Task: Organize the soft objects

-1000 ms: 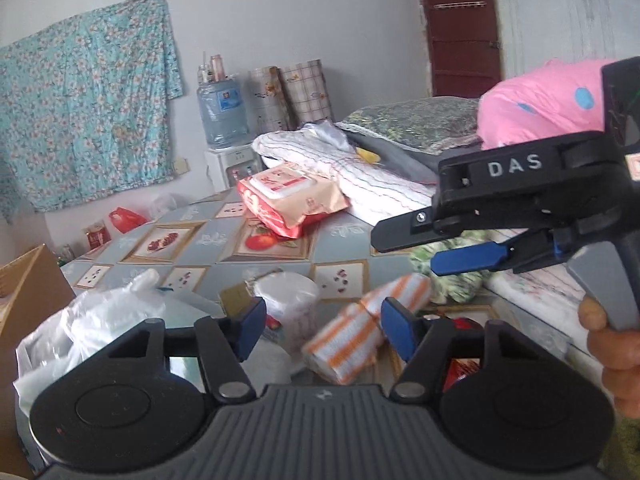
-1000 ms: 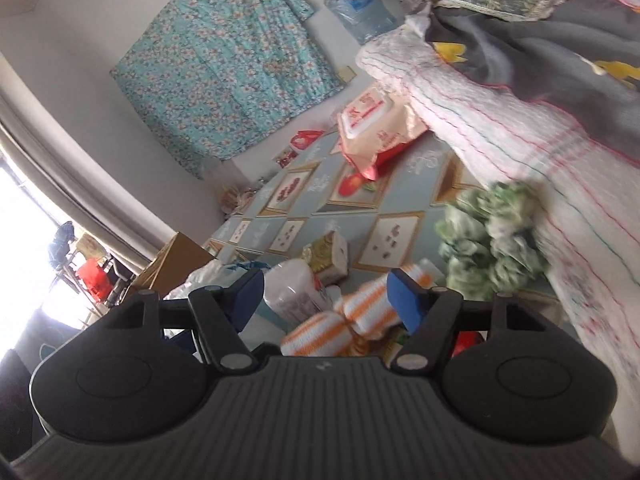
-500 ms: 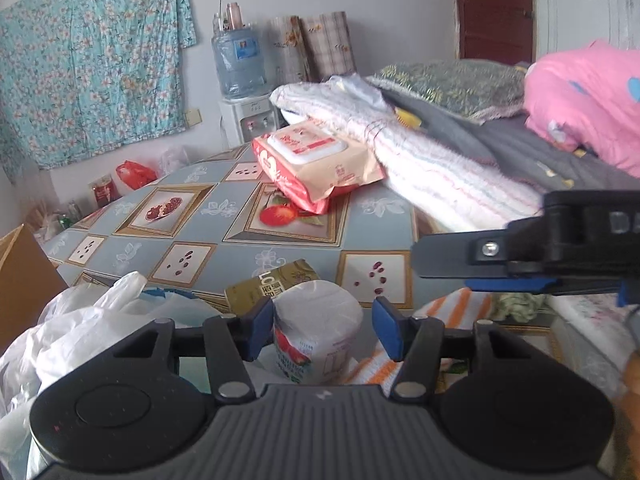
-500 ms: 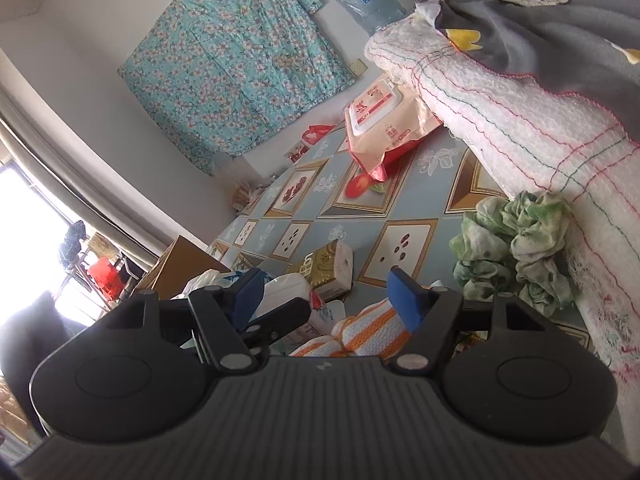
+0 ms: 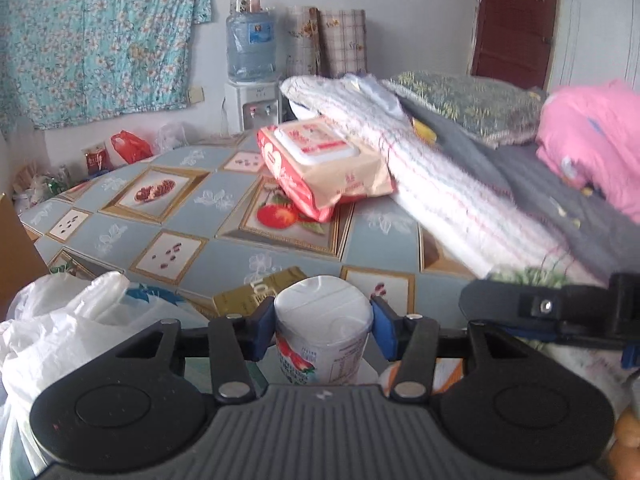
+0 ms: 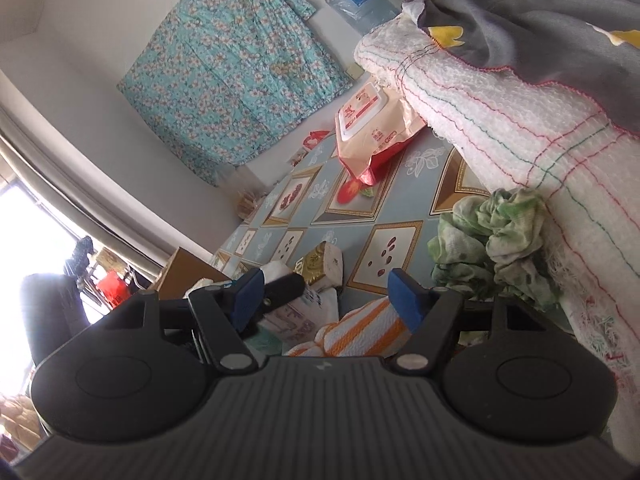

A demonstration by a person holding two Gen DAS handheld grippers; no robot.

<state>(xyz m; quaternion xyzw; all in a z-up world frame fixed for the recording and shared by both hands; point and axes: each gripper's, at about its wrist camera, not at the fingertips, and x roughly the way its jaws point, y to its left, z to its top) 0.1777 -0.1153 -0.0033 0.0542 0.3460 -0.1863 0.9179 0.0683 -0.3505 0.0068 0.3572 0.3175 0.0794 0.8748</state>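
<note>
Left gripper (image 5: 323,326): jaws closing around the upright tissue roll (image 5: 322,330) at the bench (image 5: 224,236) edge; squeezing risks crushing or tipping it. Right gripper (image 6: 326,294): jaws standing apart, empty, above the striped towel (image 6: 360,330); arms are crowding, risking collision.

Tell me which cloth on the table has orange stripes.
The rolled orange-striped towel under the right claw. The crumpled rag is green and white; the folded blanket is white with thin coloured lines.

Your right gripper (image 6: 326,294) stands open over the orange-striped towel (image 6: 360,330), not touching it. A green cloth (image 6: 488,240) lies right, against the white blanket (image 6: 520,128). Far off, a wipes pack (image 6: 370,128) rests on the tablecloth (image 6: 400,216).
</note>
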